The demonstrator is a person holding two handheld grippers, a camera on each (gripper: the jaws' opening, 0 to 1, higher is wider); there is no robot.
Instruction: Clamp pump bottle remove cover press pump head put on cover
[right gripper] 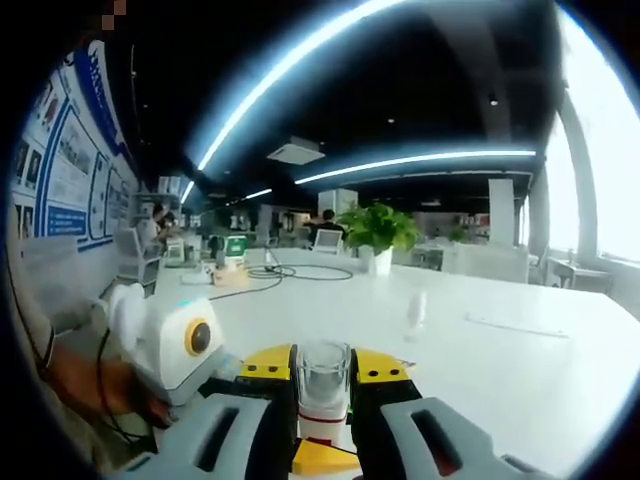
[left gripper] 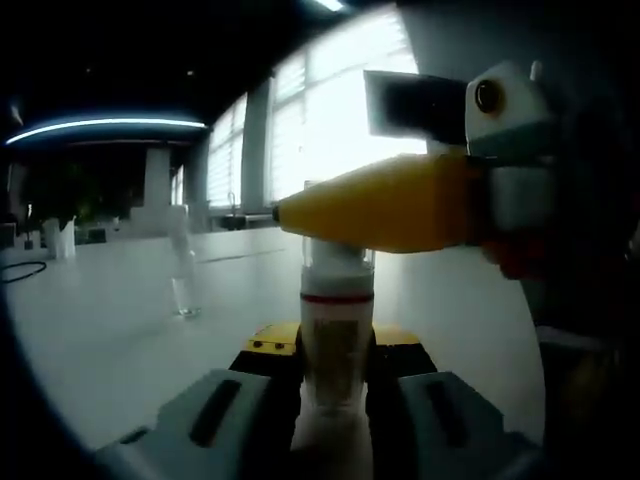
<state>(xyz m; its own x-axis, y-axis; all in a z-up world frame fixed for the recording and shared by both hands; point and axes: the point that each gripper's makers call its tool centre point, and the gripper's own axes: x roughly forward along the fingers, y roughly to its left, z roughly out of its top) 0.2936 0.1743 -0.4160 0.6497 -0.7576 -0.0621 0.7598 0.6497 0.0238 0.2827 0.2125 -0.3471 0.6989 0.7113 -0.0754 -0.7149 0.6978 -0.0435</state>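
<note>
Room: white bench [right gripper: 520,370] in an open office, bright windows on one side, ceiling light strips overhead.
Left tongs [left gripper: 335,400]: I saw my grey jaws clamped on the body of the pump bottle [left gripper: 335,350], which stood upright between them, white below, clear above a red band.
Right tongs [right gripper: 322,420]: in the right gripper view my jaws were closed on the clear cover [right gripper: 322,378] at the bottle's top, its open rim facing the camera.
Right tongs, from the left gripper view: the yellow jaw crossed in from the right at the bottle's top; I could not tell there how tightly it gripped.
Left tongs, from the right gripper view: its white body sat at lower left, a hand [right gripper: 95,385] behind it.
Bench, nearer part: a small clear bottle [left gripper: 183,270] stood upright, apart from the tongs.
Bench, far edge: a potted plant [right gripper: 380,232], a black cable [right gripper: 300,272] and seated people beyond.
</note>
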